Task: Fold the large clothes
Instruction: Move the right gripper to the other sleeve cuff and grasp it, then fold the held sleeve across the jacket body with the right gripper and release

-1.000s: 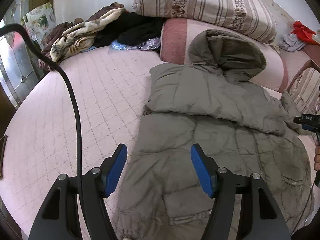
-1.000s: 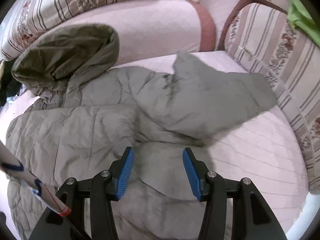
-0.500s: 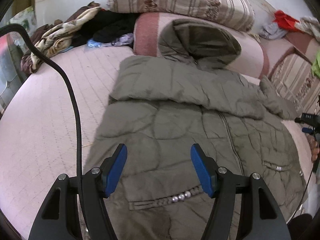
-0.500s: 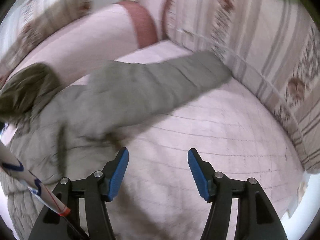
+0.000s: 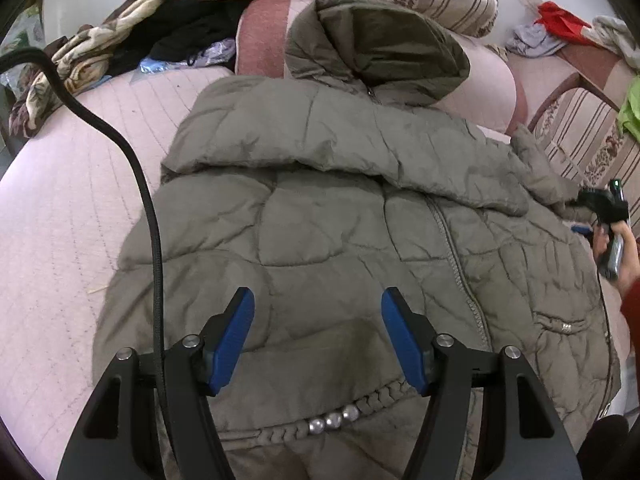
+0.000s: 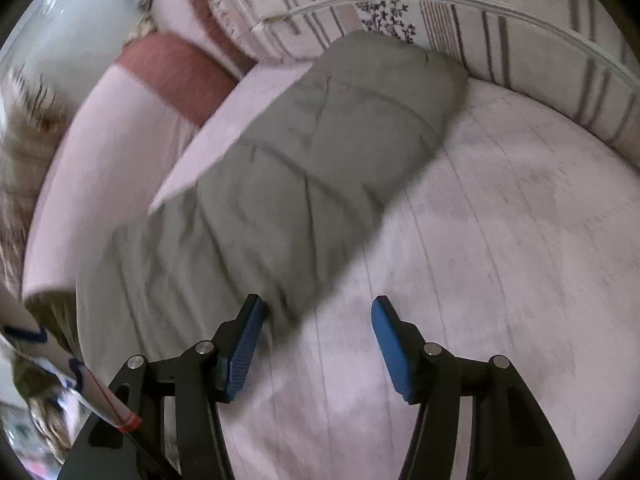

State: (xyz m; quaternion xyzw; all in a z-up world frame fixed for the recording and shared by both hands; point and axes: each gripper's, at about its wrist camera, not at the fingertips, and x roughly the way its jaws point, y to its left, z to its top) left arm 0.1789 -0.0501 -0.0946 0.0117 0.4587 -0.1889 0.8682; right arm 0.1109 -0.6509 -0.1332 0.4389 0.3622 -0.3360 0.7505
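Puffy coat point(image 5: 340, 208) lies flat on bed point(image 5: 72, 200), both grippers, L point(image 5: 318, 340) & R point(image 6: 316, 344), spread wide, holding nothing. Looks soft, bulky, prob. slippery; best taken at sleeve point(image 6: 320, 152) cuff, R of coat.

text: none legible | labels: none | brands: none | numbers: none | signs: none

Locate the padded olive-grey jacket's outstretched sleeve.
In the right wrist view, the sleeve lies diagonally on the pink bedspread, ahead-left of the open right gripper.
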